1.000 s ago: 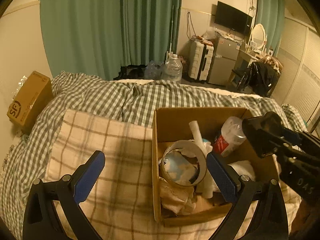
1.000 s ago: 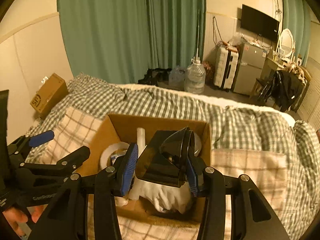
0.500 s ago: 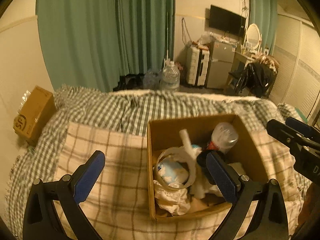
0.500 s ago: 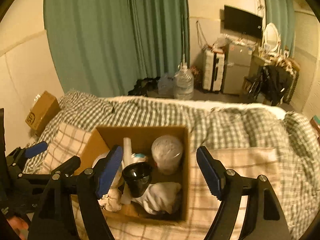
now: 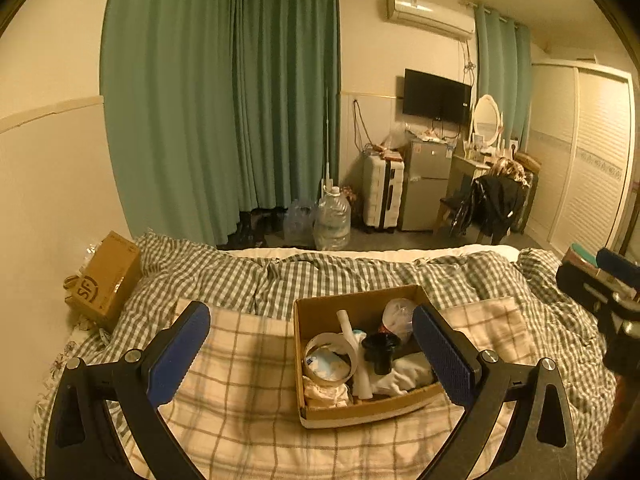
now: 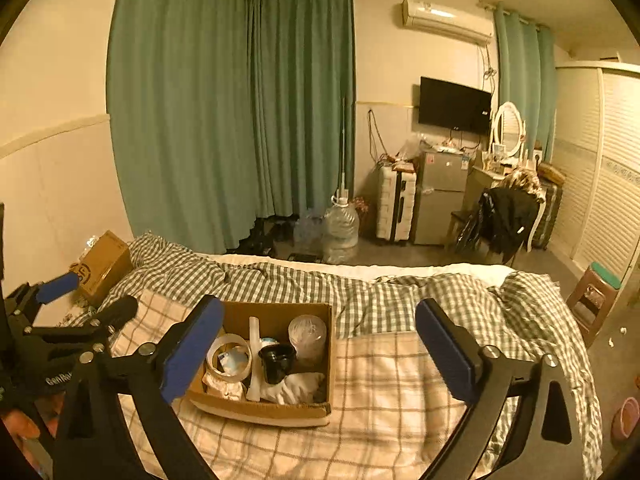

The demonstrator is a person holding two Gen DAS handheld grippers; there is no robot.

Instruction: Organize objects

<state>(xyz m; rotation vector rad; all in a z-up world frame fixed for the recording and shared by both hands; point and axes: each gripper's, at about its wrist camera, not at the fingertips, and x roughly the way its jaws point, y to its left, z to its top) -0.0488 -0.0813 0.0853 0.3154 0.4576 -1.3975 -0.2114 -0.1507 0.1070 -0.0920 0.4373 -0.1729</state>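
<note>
Hovering empty with jaws wide, left gripper (image 5: 310,354) frames the open brown cardboard box (image 5: 320,412) on the plaid blanket (image 5: 240,392), likely done loading. Right gripper (image 6: 320,354), jaws just opened wide with nothing between, hangs above; small black plastic cup (image 6: 277,362) sits upright mid-box, apparently released there.

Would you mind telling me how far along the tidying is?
Done: the black cup stands in the cardboard box with the tape roll and jar. In hand: nothing; the right tool, jaws just opened, and left tool are empty. Left: no loose items visible on the blanket.
</note>
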